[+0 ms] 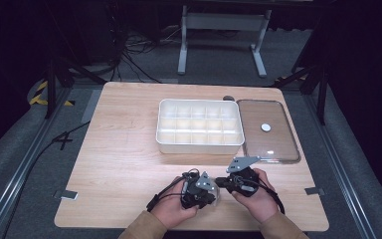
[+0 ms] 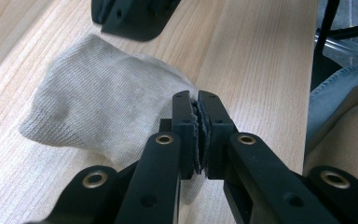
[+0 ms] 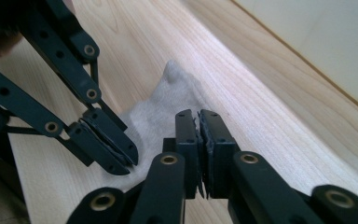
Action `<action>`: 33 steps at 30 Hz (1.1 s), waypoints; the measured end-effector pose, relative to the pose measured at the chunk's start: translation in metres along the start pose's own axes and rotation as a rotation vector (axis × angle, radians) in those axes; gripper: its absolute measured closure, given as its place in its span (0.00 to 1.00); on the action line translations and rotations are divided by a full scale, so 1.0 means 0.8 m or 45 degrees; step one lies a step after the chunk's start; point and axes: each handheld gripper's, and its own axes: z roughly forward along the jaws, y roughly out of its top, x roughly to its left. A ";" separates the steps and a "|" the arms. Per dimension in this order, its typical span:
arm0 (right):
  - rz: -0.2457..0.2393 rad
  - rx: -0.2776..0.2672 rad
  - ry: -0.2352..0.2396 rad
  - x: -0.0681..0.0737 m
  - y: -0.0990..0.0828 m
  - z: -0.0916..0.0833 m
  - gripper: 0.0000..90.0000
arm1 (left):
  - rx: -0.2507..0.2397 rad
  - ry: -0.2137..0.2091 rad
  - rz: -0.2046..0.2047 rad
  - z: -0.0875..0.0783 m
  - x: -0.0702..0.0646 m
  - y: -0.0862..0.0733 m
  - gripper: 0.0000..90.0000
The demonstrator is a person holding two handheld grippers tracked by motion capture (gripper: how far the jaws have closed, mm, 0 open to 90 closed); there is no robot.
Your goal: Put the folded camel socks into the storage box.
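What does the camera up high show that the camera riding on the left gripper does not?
The high view alone takes in the white plastic compartment tray, the clear flat lid lying right of it with a small white disc on it, and both of the person's hands. The left gripper view alone brings out the small beige knitted sock lying crumpled on the wood, with the left gripper closed on its edge. Both share the light wooden table and the right gripper.

I've got a small off-white knit sock (image 2: 98,102) lying crumpled on the tabletop near its front edge. It's bunched up, with one end poking upward.
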 end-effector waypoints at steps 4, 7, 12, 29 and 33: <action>0.081 0.018 -0.023 -0.002 0.000 -0.001 0.86 | -0.005 0.012 -0.003 0.000 -0.002 -0.001 0.96; 0.158 0.016 -0.027 -0.004 0.000 0.003 0.76 | -0.005 0.020 -0.006 0.000 -0.004 -0.001 0.96; 0.205 -0.010 -0.017 -0.004 0.003 0.007 0.69 | -0.009 0.028 -0.001 0.000 -0.005 -0.002 0.96; 0.323 0.070 0.065 -0.017 -0.007 0.038 0.56 | -0.020 0.042 -0.007 -0.002 -0.009 -0.008 0.96; 0.326 0.082 0.071 -0.016 -0.005 0.038 0.56 | -0.026 0.050 -0.004 -0.002 -0.010 -0.009 0.96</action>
